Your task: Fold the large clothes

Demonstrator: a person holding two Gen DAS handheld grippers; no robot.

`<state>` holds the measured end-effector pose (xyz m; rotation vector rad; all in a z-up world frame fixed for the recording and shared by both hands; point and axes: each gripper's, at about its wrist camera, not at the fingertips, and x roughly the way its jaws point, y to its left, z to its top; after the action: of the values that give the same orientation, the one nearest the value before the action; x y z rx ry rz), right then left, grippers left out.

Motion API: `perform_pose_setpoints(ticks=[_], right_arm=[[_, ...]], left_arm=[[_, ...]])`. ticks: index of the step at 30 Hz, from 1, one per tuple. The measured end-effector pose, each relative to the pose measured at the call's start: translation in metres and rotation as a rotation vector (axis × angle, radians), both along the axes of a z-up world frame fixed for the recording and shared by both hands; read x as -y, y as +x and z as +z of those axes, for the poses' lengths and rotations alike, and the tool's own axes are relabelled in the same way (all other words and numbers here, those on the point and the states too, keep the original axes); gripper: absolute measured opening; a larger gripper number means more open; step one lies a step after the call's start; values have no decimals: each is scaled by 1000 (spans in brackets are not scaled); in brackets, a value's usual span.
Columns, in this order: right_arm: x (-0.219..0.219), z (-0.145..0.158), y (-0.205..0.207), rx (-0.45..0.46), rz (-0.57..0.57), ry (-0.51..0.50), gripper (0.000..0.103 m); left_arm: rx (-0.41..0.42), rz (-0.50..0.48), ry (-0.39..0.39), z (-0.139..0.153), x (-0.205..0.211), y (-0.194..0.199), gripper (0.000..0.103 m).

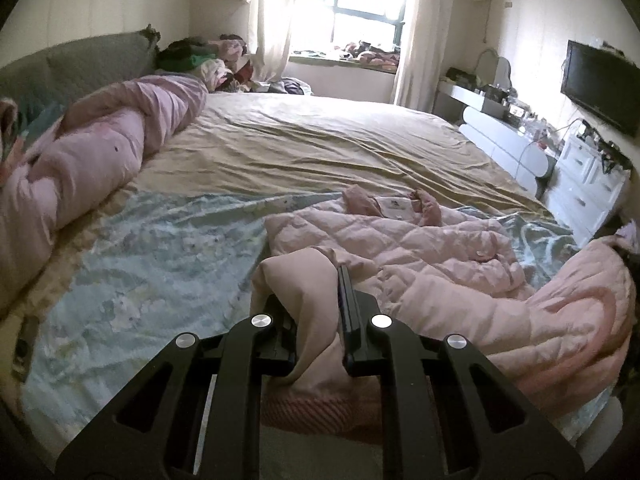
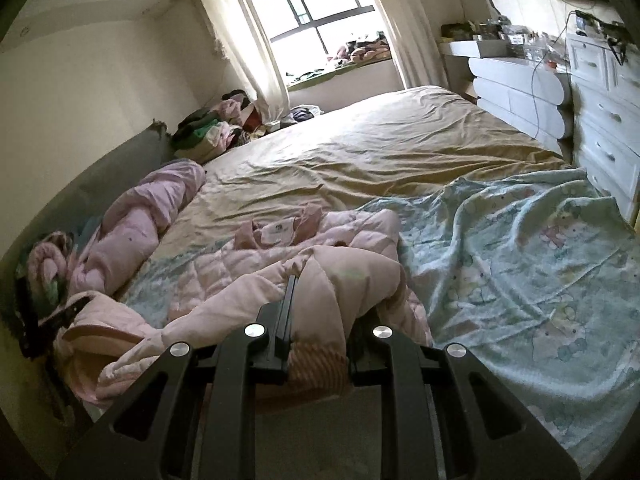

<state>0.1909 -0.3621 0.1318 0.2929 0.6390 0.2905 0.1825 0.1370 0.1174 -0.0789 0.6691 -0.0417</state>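
Observation:
A pink quilted jacket [image 1: 420,240] lies crumpled on the bed, collar and white label [image 1: 394,204] facing away from me. My left gripper [image 1: 320,284] is shut on a fold of its hem, and the cloth drapes over the left finger. In the right wrist view the same jacket [image 2: 248,264] spreads to the left, and my right gripper [image 2: 320,300] is shut on another part of the hem, with fabric covering the right finger. Both held edges are lifted off the bed. A dark shape holding pink cloth at the left edge [image 2: 60,316] looks like the other gripper.
The jacket rests on a light-blue printed blanket [image 1: 160,248] over a beige sheet [image 1: 320,140]. A rolled pink duvet [image 1: 100,140] lies along the grey headboard. Clothes are piled in the far corner [image 1: 208,60]. White drawers [image 2: 608,140] stand close along the bed's right side.

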Motion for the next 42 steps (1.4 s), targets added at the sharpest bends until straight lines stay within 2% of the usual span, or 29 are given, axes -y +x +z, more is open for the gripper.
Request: perform_pose_setpoints(ticks=[16, 26, 42], right_arm=[[1, 3, 58, -10, -61, 22, 18], [2, 6, 98, -34, -104, 0, 18], [-13, -1, 161, -52, -127, -78, 18]], left_arm=[[11, 46, 57, 2, 3, 44, 9], [18, 57, 91, 13, 10, 78, 9], [-8, 99, 145, -5, 8, 122, 10]])
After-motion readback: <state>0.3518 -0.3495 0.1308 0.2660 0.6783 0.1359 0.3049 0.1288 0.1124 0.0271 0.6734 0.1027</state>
